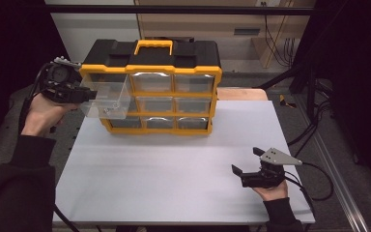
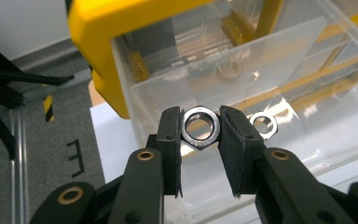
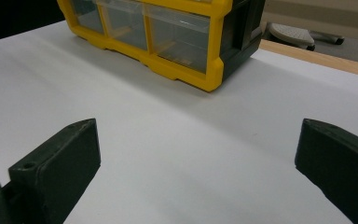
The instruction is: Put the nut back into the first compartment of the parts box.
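Over the open drawer point(image 2: 242, 93), left gripper point(image 2: 200, 128) fingers pinch a nut point(image 2: 199, 127); lift straight, keeping squeeze steady; right gripper point(image 3: 198, 154) rests wide open, empty.

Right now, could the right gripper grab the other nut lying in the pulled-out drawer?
Probably not from there. The right gripper sits open, far across the white table, while the second nut lies in the clear drawer, where the left gripper already holds a nut.
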Motion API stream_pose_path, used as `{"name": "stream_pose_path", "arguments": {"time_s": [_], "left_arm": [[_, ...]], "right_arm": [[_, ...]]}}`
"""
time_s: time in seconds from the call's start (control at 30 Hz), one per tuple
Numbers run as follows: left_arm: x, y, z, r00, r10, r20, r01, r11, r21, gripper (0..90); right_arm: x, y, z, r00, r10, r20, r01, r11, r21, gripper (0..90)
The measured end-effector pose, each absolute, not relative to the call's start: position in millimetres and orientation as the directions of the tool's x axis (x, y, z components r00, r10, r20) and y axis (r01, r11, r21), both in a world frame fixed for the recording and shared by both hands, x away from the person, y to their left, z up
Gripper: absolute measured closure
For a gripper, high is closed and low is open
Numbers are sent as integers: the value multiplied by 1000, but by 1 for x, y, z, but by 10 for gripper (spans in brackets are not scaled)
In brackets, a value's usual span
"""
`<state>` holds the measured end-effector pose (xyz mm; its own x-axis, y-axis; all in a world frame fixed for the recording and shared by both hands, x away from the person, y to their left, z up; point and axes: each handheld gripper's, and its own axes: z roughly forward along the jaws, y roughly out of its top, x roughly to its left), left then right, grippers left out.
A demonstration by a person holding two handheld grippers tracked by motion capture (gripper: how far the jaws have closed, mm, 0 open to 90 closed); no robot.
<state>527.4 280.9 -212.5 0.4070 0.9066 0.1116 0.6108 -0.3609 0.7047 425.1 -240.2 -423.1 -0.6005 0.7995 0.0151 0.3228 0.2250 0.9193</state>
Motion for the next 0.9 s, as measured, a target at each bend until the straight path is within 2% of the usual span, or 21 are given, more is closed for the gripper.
{"name": "stream_pose_path", "arguments": {"time_s": [0.27, 0.37, 0.63, 0.8, 0.9], "left_arm": [[527, 281, -213, 399, 911, 107, 603, -349, 718, 685], [525, 282, -210, 400, 913, 88, 586, -328, 741, 637], [506, 287, -201, 434, 898, 68, 477, -294, 828, 437], [491, 289, -207, 473, 877, 78, 386, -287, 877, 280], [484, 291, -212, 488, 871, 65, 346, -262, 901, 216]], "right_arm": [[426, -240, -424, -602, 799, 13, 324, 229, 918, 6], [425, -239, -424, -604, 797, 27, 329, 218, 919, 5], [426, -240, -424, -603, 798, 15, 324, 227, 919, 5], [426, -240, -424, -603, 797, 18, 324, 225, 919, 5], [425, -239, -424, -604, 797, 30, 330, 216, 919, 5]]}}
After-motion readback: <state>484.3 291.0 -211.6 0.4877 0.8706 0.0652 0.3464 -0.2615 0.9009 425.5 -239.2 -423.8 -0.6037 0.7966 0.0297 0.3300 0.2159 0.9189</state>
